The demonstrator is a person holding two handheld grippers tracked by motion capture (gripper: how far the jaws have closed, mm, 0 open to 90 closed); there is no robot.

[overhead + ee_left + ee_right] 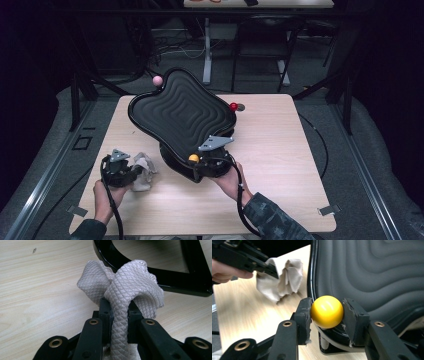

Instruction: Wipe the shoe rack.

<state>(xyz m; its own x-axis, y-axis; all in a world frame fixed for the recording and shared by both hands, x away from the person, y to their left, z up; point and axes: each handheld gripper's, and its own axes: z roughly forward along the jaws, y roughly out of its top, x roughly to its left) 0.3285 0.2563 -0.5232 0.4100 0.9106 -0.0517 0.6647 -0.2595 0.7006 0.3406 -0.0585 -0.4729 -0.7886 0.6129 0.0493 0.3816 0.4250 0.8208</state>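
A beige cloth (130,287) of quilted diamond weave bunched in my left tongs (119,315), matt black plastic. My right tongs (327,315) gripped a glossy yellow ball knob (327,311) beside the ribbed, matt dark-grey board (180,107) on the pale wood-grain table (280,150).

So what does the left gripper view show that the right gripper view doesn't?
Left gripper view alone: the left gripper from behind, jaws shut on the cloth, showing its diamond weave. Right gripper view alone: the right gripper closed on the yellow ball, beside the ribbed black tray. Both: the cloth and the wooden table.
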